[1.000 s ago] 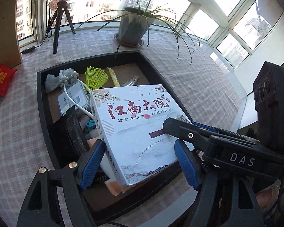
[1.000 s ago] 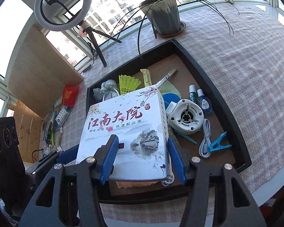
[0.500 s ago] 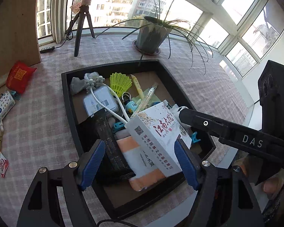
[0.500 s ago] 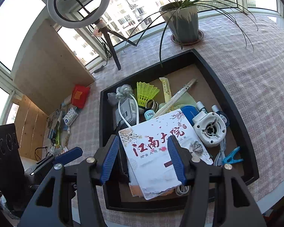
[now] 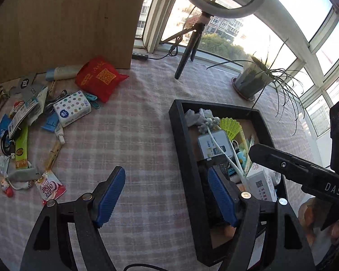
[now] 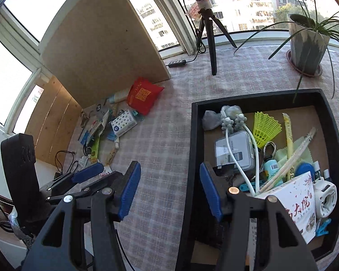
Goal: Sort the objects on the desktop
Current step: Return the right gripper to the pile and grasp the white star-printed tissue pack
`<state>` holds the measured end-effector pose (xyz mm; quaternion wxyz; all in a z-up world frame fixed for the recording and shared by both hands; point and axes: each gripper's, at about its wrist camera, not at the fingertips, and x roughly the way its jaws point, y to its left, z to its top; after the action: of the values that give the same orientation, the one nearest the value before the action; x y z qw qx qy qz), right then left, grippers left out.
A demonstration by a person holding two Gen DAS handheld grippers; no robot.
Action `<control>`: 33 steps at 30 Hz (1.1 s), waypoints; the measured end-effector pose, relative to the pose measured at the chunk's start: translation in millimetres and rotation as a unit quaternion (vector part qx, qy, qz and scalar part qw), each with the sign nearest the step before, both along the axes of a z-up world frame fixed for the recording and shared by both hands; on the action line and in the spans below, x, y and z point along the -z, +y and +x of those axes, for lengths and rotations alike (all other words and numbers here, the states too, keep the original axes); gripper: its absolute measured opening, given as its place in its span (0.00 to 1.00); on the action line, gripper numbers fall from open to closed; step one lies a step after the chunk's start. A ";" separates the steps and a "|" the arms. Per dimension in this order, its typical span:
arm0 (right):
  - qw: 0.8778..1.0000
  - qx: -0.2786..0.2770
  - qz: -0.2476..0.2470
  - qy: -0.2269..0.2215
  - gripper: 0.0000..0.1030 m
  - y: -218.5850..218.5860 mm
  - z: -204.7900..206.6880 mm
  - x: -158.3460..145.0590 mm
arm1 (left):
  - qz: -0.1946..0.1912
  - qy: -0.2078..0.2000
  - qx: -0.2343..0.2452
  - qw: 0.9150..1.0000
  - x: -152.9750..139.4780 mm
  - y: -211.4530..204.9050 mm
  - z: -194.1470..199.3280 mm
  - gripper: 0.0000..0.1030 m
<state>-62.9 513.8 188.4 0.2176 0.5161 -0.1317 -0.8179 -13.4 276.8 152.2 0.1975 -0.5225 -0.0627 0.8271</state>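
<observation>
A black tray (image 5: pixel 183 158) (image 6: pixel 193 146) holds several small items and a white box with red characters (image 5: pixel 261 186) (image 6: pixel 298 205), which leans on them at the near right. My left gripper (image 5: pixel 166 196) is open with nothing in it, above the tablecloth beside the tray's left wall. The right gripper (image 6: pixel 169 192) is also open and holds nothing, straddling that same wall. Loose objects lie in a pile at the far left: a red pouch (image 5: pixel 99 76) (image 6: pixel 143 94), a star-printed tissue pack (image 5: pixel 72 108) (image 6: pixel 123 125) and a coffee sachet (image 5: pixel 49 187).
A wooden board (image 5: pixel 63 22) stands behind the pile. A ring-light tripod (image 5: pixel 187 52) and a potted plant (image 5: pixel 250 83) stand near the windows. Checked tablecloth (image 5: pixel 135 135) lies between the pile and the tray. The table's edge runs along the bottom.
The white box stood between both pairs of jaws a second ago and now lies in the tray. Both grippers have swung left, bringing the pile into view.
</observation>
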 end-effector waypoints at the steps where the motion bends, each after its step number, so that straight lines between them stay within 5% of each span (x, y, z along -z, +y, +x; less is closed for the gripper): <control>1: 1.000 -0.011 -0.006 -0.003 0.53 -10.5 -6.7 -0.2 | 0.001 -0.001 -0.011 1.000 2.8 -10.8 -5.3 0.71; 14: 0.990 -0.123 -0.033 -0.064 0.53 -151.9 -114.6 34.5 | 0.015 -0.018 -0.146 0.989 41.1 -132.1 -82.7 0.71; 23: 0.978 -0.167 -0.018 -0.122 0.53 -230.6 -158.9 92.6 | -0.005 -0.026 -0.152 0.988 71.5 -139.7 -114.9 0.71; 33: 0.978 -0.153 0.019 -0.143 0.53 -244.7 -179.0 127.6 | -0.017 -0.036 -0.139 0.989 98.0 -126.0 -139.9 0.71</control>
<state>-241.8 269.1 60.8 0.3092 0.6462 -0.0655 -0.6946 -153.2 150.8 54.2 0.0694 -0.5416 -0.1282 0.8279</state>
